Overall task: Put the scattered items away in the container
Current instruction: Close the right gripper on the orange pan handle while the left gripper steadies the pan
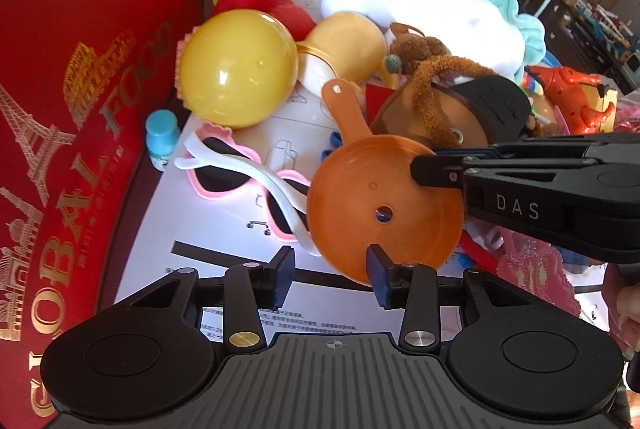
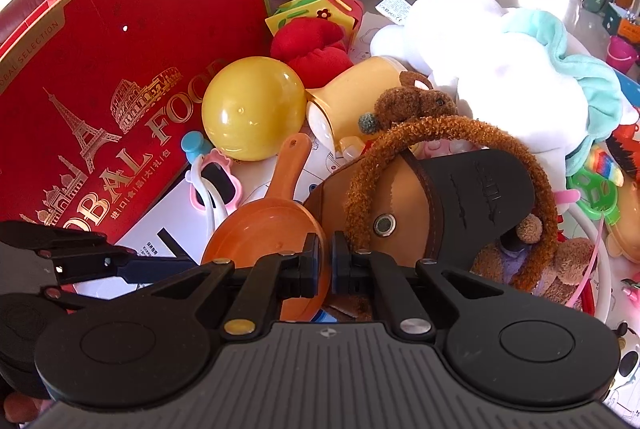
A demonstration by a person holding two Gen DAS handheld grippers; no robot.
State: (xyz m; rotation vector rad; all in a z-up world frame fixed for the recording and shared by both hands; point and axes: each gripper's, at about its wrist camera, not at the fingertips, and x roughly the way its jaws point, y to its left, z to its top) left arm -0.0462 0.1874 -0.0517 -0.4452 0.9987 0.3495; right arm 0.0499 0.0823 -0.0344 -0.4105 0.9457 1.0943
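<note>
So on the far left there's the big red gift box [image 1: 80, 77] standing up, with a tiny blue-capped bottle [image 1: 161, 139] at its foot. Next over, pink heart sunglasses [image 1: 240, 181] lie on the white surface [image 1: 224, 269], near a yellow ball [image 1: 238, 69]. The left gripper [image 1: 332, 269] hangs half open with nothing in it, one finger just in front of the orange toy pan [image 1: 380, 205]. The right gripper [image 2: 329, 269] is clamped tight on that pan's rim, beside a brown sandal [image 2: 440, 205].
</note>
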